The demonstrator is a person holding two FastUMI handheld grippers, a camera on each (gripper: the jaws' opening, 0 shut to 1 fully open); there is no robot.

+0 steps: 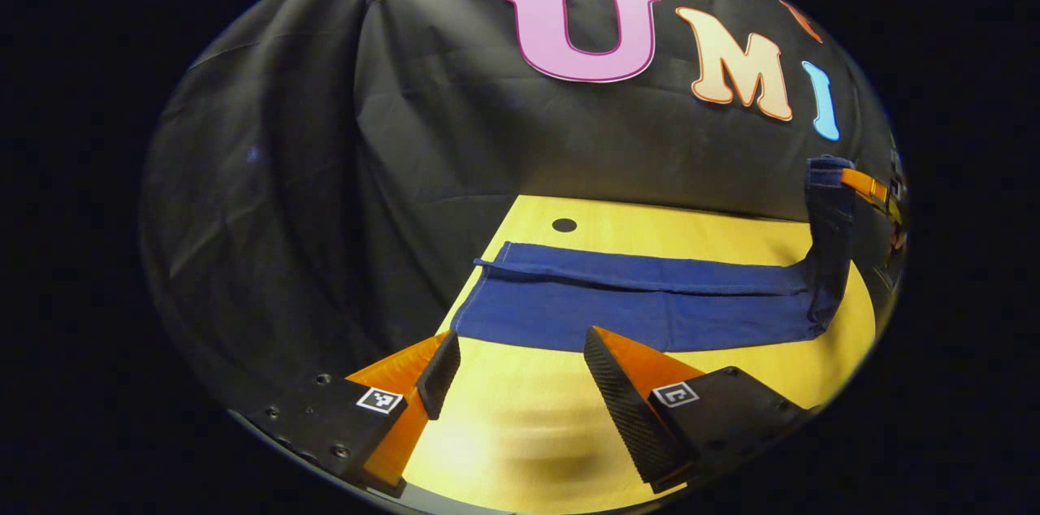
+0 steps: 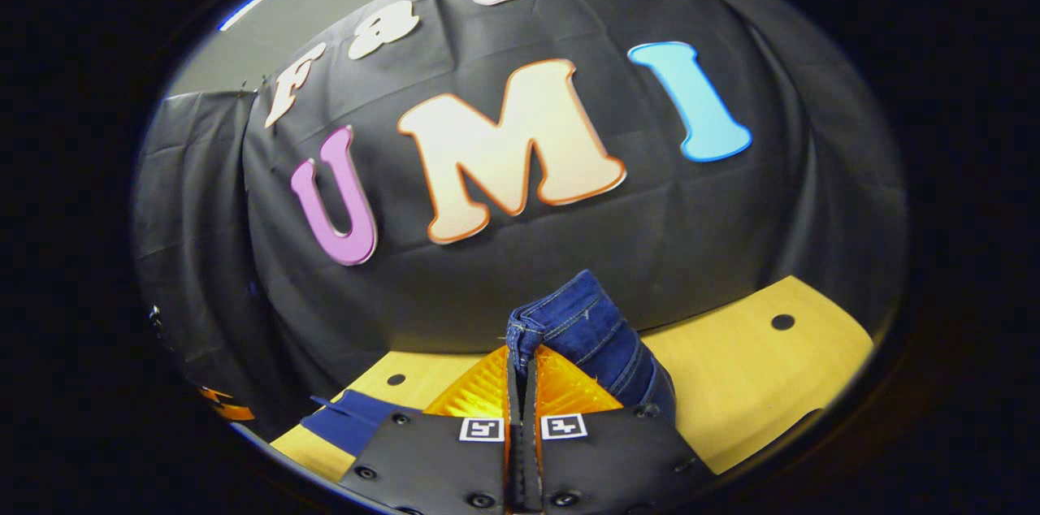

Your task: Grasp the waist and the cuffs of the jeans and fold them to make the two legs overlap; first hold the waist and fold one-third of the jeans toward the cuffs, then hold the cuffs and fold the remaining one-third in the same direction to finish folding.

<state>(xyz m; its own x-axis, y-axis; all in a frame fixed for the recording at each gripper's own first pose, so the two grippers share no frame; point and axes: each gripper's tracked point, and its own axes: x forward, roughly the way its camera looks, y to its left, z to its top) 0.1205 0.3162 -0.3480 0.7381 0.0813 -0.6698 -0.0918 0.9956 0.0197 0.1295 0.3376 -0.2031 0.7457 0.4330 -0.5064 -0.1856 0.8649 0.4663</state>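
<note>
Right gripper [image 2: 520, 369] clamped on lifted dark-blue jeans [image 1: 650, 300] waist, legs flat on table [image 1: 520, 417]; left gripper [image 1: 520, 373] wide, empty.

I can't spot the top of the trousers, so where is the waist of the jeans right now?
The waist is lifted off the yellow table, pinched in the right gripper; in the left gripper view it hangs at the far right.

Bright light from above makes the yellow table [image 1: 520, 434] shine near the bottom, around six o'clock, where it looks blurry, while the edges of both round pictures bend and go dark.
</note>
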